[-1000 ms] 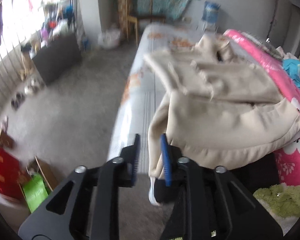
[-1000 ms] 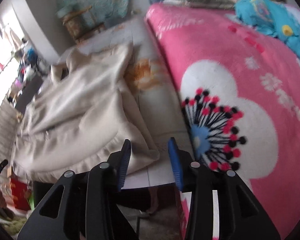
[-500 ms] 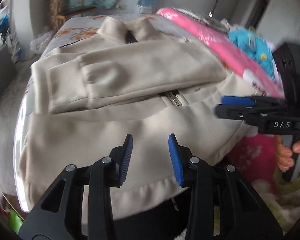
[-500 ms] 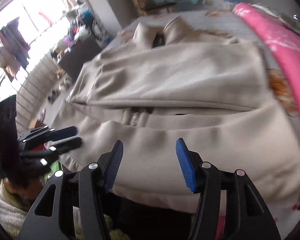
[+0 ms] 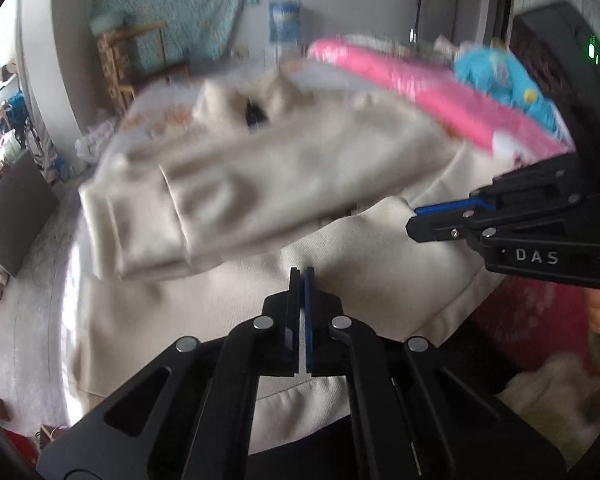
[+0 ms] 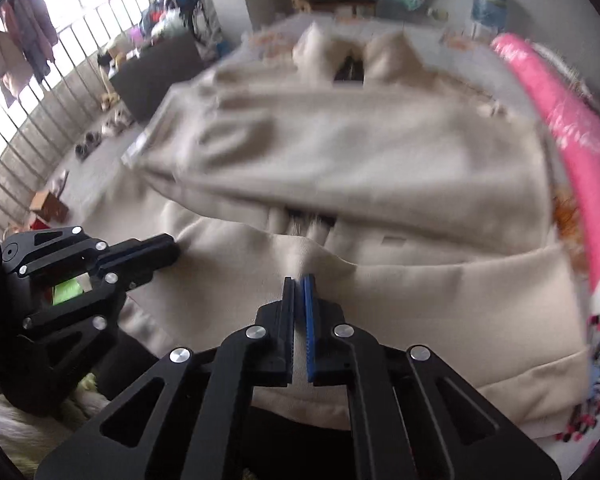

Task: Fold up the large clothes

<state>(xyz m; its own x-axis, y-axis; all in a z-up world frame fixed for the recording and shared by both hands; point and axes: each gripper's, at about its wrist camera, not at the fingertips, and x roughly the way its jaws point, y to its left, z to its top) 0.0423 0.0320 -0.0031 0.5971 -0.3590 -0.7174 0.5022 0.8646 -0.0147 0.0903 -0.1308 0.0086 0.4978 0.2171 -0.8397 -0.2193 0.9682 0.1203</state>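
A big cream jacket [image 5: 340, 248] lies spread on the bed [image 5: 156, 116]. Its collar [image 6: 352, 52] points to the far end, and its sleeves are folded across the chest. The bottom part of the jacket hangs near the bed's close edge.

The left tongs [image 5: 299, 276] are pressed shut on a little pinch of the jacket's lower front. The right tongs [image 6: 299, 284] are also closed on the cloth, and a small ridge of fabric rises just in front of them. The picture is blurry there, so it looks like a fold is caught between the fingers, but that is not sure. In the left view the right tongs [image 5: 416, 220] come in from the side, over the jacket's right half. In the right view the left tongs [image 6: 172, 248] reach in over its left edge.

A pink blanket [image 6: 572, 128] with flowers lies on the bed just beside the jacket. A blue cushion [image 5: 504, 80] sits on the blanket.
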